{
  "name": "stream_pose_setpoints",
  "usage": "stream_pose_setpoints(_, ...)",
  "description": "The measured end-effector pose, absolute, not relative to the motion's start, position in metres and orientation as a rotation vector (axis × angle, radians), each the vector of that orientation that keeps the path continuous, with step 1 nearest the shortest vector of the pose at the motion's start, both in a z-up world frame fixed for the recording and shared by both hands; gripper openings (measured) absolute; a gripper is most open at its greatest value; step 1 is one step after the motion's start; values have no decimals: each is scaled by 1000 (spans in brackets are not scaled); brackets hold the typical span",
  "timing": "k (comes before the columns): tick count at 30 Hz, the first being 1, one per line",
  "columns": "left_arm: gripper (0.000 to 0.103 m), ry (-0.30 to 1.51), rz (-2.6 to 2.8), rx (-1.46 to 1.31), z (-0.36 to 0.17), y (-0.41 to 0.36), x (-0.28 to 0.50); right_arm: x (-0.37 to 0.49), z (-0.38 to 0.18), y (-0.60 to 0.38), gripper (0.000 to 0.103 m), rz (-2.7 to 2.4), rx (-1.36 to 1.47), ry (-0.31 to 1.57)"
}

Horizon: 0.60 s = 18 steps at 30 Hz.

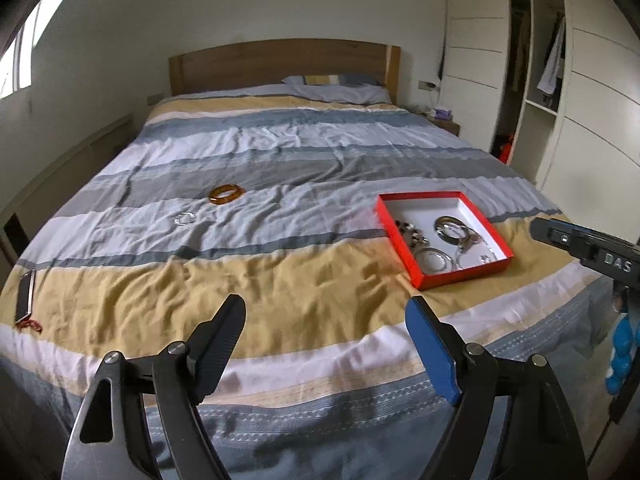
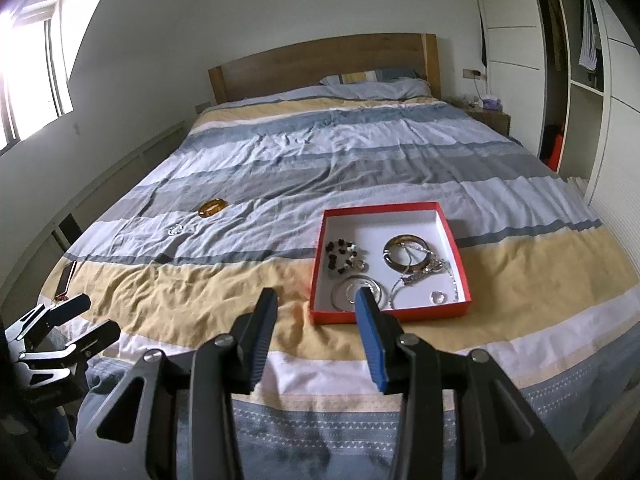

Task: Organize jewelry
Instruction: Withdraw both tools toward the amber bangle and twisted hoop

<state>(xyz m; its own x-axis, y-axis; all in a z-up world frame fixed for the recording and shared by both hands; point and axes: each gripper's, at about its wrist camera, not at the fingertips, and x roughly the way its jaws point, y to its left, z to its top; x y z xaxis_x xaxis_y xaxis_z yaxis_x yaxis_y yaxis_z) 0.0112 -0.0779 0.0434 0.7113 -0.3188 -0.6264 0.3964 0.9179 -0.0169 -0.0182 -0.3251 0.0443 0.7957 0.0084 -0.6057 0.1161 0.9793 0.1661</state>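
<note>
Both grippers are held empty above the foot of a striped bed, jewelry lying beyond them.

The left gripper (image 1: 326, 316) is seen with its fingers spread wide and nothing between them; the right gripper (image 2: 316, 296) is parted less far, also bare, its blue finger (image 2: 370, 332) overlapping the near wall of the red box (image 2: 390, 312) in view. The box is set square on the bedspread (image 1: 280, 288), open side up, bangles and chains heaped inside. An amber bangle (image 1: 227, 194) lies flat well to its left, a small clear piece (image 1: 185, 219), possibly a ring, just beside it.
</note>
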Motion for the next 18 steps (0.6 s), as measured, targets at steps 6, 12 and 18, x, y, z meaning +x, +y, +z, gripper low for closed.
stream_pose_setpoints(6, 82, 640, -299, 93, 53, -59, 9, -21, 50, -308, 47, -38, 170, 641)
stream_pose_setpoints(12, 83, 628, -253, 45, 59, -38, 11, -14, 45, -290, 47, -3, 162, 656)
stream_pose_setpoints(18, 87, 625, -216, 39, 61, -29, 16, 0, 40, -276, 47, 26, 164, 671)
